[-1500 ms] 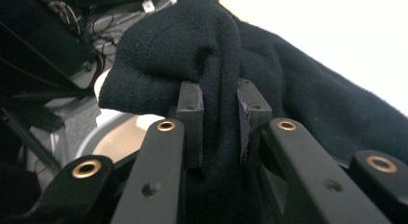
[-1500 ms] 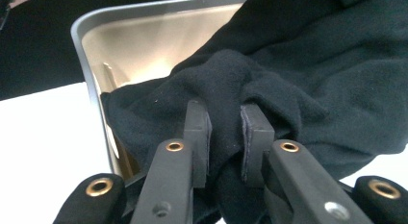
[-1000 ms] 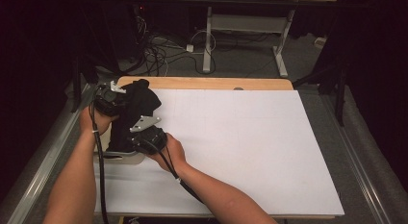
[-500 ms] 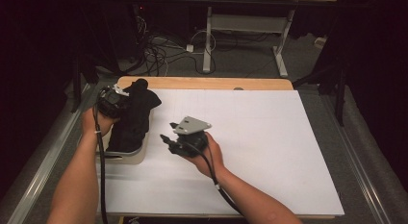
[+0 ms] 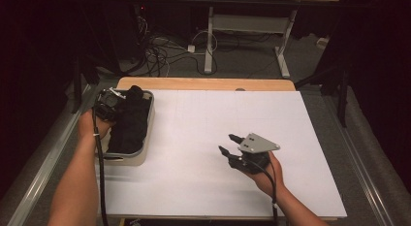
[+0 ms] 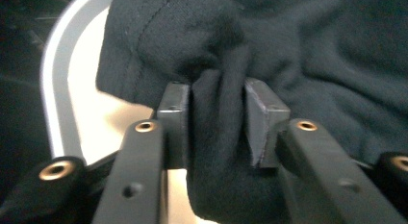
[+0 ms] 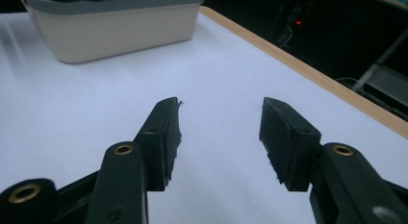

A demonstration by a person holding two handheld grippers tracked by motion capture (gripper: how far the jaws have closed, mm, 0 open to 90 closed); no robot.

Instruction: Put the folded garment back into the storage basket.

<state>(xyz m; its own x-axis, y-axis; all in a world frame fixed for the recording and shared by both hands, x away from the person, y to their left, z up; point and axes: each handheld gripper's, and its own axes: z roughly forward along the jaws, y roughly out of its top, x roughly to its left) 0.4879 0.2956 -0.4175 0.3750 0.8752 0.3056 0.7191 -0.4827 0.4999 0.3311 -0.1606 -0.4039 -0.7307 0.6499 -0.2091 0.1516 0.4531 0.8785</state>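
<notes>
Left gripper (image 5: pixel 112 101) pinching the dark cloth (image 5: pixel 130 120) in the tub (image 5: pixel 140 157); right gripper (image 5: pixel 231 144) spread and empty over open table.

From my left gripper view I see both jaws pressed onto a fold of the dark cloth (image 6: pixel 288 56), with the tub's pale floor and grey rim (image 6: pixel 53 80) curving off to one side. From the high view the tub sits at the left edge of the white table (image 5: pixel 194 138), close to the wooden strip (image 5: pixel 203 83) along the far side, and the cloth is piled inside it. My right gripper (image 7: pixel 219 125) hangs just above the white surface with its jaws wide apart and nothing between them, well apart from the tub (image 7: pixel 115 27). I have bare white room on every side of it, widest toward the far right corner.
</notes>
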